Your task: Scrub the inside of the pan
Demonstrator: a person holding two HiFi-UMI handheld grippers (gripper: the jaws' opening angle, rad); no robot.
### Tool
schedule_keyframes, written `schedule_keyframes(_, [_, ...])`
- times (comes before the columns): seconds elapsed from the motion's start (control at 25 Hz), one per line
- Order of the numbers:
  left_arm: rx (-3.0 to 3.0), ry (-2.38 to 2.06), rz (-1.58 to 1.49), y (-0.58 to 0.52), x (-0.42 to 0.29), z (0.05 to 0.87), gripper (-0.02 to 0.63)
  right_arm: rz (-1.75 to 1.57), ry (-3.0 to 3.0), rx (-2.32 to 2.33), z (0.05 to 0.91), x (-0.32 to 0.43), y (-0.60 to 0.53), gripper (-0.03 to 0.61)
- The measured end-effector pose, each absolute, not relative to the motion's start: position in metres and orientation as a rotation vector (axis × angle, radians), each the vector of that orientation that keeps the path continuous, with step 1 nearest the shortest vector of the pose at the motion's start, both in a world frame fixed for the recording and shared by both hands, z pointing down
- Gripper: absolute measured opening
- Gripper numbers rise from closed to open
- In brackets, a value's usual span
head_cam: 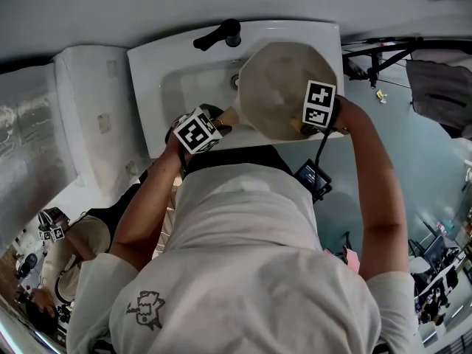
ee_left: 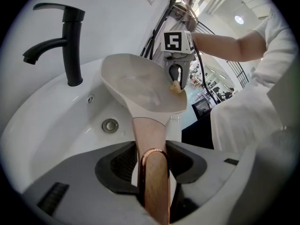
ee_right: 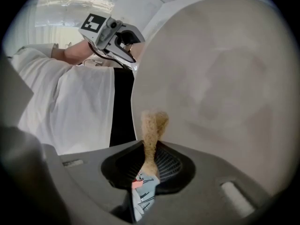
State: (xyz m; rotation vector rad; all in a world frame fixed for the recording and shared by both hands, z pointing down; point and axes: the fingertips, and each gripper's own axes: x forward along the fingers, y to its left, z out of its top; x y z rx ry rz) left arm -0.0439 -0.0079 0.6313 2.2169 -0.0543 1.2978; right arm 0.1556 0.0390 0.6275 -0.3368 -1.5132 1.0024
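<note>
The left tongs pinch the wooden handle of the pan and hold it tilted over the white sink, near the black tap. Its inside is turned toward the right tongs. Those are pressed together on a tan sponge, whose free end meets the pan's inner wall close to the rim on the person's side.

To scrub well, I judge the handle grip must be firm, so the pan does not twist as the sponge pushes. Only a short tip of sponge sticks out, so the tongs should be angled so that it alone rubs the surface. Overlapping strokes should run from this rim across the middle to the far wall.

The pan is pale cream inside, smooth and matt, with faint duller patches. Its rim looks angular from above, and a copper-coloured band caps the handle.
</note>
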Motion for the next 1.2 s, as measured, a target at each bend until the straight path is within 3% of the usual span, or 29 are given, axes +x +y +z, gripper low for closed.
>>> schedule_keyframes(0.68, [2.227, -0.030, 1.272, -0.009, -0.042, 0.630, 0.181, 0.664, -1.280, -0.052, 0.639, 0.220, -0.019, 0.055])
schedule_keyframes(1.2, [2.217, -0.029, 1.258, -0.009, -0.043, 0.631, 0.181, 0.120, -1.286, 0.327, 0.655, 0.235, -0.107, 0.054])
